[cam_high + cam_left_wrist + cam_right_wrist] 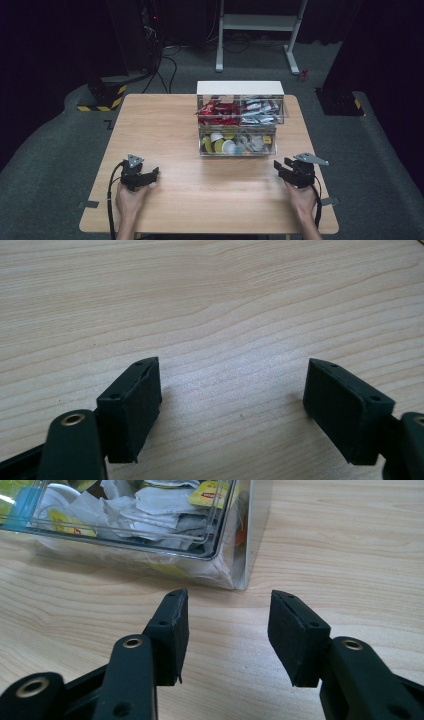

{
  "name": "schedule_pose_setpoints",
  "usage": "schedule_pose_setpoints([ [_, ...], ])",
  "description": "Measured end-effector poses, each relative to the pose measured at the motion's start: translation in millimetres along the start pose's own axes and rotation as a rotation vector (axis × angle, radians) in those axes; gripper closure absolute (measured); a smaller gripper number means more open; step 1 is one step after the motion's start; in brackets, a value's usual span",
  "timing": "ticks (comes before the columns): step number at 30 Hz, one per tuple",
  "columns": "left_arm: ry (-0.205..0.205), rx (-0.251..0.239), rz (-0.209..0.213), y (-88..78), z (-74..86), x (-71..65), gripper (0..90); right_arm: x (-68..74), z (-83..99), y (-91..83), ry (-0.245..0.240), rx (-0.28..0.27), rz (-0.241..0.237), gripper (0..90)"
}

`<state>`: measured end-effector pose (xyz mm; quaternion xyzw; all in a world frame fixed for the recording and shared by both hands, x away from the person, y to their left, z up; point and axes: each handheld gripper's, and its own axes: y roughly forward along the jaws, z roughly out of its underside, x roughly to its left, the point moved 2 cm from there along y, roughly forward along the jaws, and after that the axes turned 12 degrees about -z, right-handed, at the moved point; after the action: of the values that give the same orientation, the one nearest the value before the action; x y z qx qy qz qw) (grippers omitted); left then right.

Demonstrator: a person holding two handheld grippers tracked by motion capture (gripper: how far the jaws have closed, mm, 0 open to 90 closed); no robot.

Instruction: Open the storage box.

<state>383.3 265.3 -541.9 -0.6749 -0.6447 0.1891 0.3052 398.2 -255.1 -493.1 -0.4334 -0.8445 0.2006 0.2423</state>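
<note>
— Two grippers, both empty. Left gripper [150,175] sits low in the left of the high view, its jaws spread wide over bare table [165,130]; the left gripper view has nothing but wood grain between the pads. Right gripper [281,167] is at the lower right of the high view, its jaws narrower than the left's, with a clear gap and nothing in it.

— And what is the right one nearest to?

— The clear organizer box [240,120], centre of the high view, toward the far edge of the table. In the right gripper view its near corner [240,575] stands just above the jaw tips, close but apart. Behind that wall, in the upper left of that view, lies a loose heap of tea bags [165,510].

— How would those handle, you think?

— Light and limp, I'd judge: paper envelopes that crumple and slide over one another. A pinch on a flat face of one envelope near its edge looks better than digging into the pile, or several may come along.

— And the box itself?

— Rigid plastic, smooth and probably slippery, with thin walls. Pushing it is likely to make it skate on the wood. The white lid [240,88] looks flat; the rim seems the safest hold.
</note>
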Motion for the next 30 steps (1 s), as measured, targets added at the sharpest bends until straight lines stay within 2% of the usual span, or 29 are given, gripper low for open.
schedule_pose_setpoints([
  [6,-0.002,0.006,-0.003,0.6,-0.1,0.1,19.3,4.8,-7.5,-0.2,-0.017,0.020,-0.014,51.3],
  [11,0.000,0.009,0.007,1.0,-0.3,0.2,16.8,10.5,-17.7,-5.0,-0.049,0.001,-0.030,51.3],
  [14,-0.007,0.011,0.016,0.9,-0.3,0.9,15.7,9.5,-20.2,-6.5,-0.037,-0.008,-0.048,51.1],
  [17,0.002,0.011,0.009,1.1,-0.3,-0.3,15.1,9.9,-23.2,-7.4,-0.023,-0.002,-0.062,50.4],
  [24,0.011,0.011,0.008,1.5,-0.6,-0.9,14.5,14.4,-34.5,-10.3,-0.054,-0.012,-0.077,52.2],
  [30,0.010,0.012,0.007,1.4,-0.5,-0.9,14.6,15.6,-44.4,-12.7,-0.046,-0.021,-0.112,50.8],
])
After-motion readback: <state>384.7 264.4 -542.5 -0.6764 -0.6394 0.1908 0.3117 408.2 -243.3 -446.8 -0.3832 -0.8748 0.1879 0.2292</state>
